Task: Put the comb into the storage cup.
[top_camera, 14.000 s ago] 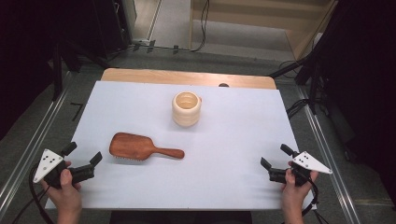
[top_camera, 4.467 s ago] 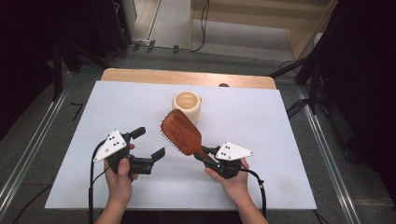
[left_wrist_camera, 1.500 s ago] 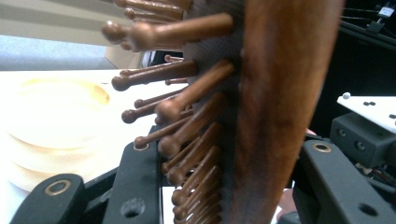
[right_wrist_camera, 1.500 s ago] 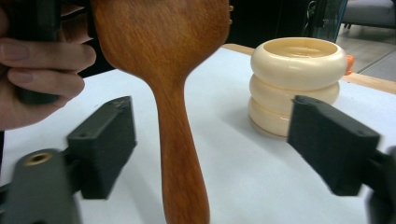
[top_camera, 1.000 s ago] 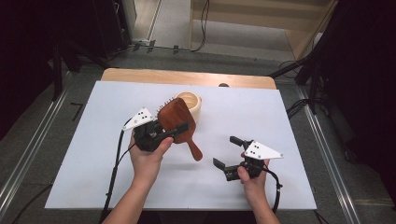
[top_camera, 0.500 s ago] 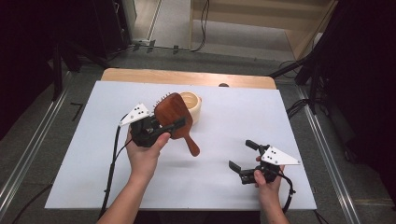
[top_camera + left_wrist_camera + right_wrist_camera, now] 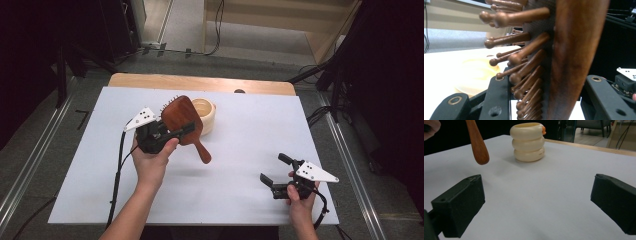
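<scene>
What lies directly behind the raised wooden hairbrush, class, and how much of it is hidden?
Behind the hairbrush, held in the left gripper, stands a cream ribbed cup. In the high view the brush head covers the cup's left side; its inside cannot be made out.

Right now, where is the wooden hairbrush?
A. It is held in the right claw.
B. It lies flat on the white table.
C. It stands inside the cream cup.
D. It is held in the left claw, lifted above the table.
D: the left claw is shut on the head of the hairbrush, whose handle hangs free above the table, while the right claw is open.
</scene>
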`<control>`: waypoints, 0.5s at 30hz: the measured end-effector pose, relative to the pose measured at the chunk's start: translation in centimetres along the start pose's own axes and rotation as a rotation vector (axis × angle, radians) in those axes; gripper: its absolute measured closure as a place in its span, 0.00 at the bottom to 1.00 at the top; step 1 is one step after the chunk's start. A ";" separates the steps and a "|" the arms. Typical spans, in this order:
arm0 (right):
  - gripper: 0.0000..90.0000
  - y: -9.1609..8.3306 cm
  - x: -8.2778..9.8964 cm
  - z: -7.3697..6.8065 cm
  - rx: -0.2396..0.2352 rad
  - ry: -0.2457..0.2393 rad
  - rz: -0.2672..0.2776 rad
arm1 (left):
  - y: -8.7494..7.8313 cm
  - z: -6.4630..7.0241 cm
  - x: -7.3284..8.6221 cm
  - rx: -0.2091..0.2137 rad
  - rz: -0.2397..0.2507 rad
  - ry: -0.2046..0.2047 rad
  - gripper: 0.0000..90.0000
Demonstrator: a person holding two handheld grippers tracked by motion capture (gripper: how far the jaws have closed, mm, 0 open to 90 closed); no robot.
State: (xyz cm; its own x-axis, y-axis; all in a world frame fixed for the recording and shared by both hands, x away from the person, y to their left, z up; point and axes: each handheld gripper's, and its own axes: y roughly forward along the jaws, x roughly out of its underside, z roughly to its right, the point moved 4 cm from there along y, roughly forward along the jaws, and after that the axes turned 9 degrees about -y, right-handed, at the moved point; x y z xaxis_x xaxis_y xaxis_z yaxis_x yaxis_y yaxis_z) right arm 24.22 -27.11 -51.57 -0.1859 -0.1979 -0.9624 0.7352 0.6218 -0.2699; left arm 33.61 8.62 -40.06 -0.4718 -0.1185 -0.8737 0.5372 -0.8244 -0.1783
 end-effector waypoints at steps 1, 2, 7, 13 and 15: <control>0.00 -0.1 0.1 0.1 0.002 0.000 0.000 | 0.0 0.0 -0.1 -0.001 0.002 -0.002 0.64; 0.00 -0.3 0.2 0.1 0.002 -0.001 -0.002 | 0.0 -0.1 -0.2 -0.003 0.002 0.003 0.64; 0.00 -1.0 0.6 0.4 0.014 -0.006 -0.012 | 0.0 -0.3 -0.6 -0.006 0.012 0.001 0.64; 0.00 -1.9 1.2 0.8 0.033 -0.003 -0.030 | -0.1 -0.6 -1.0 -0.007 0.016 -0.004 0.64; 0.00 -2.1 1.3 0.9 0.038 -0.006 -0.029 | -0.1 -0.7 -1.1 -0.008 0.016 -0.004 0.64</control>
State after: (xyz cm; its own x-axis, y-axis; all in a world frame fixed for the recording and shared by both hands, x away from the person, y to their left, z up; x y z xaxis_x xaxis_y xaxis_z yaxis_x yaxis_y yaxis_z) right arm 22.97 -29.36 -52.25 -0.2039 -0.2197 -0.9540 0.7536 0.5868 -0.2962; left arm 34.60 9.21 -39.40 -0.4657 -0.1340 -0.8748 0.5506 -0.8177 -0.1679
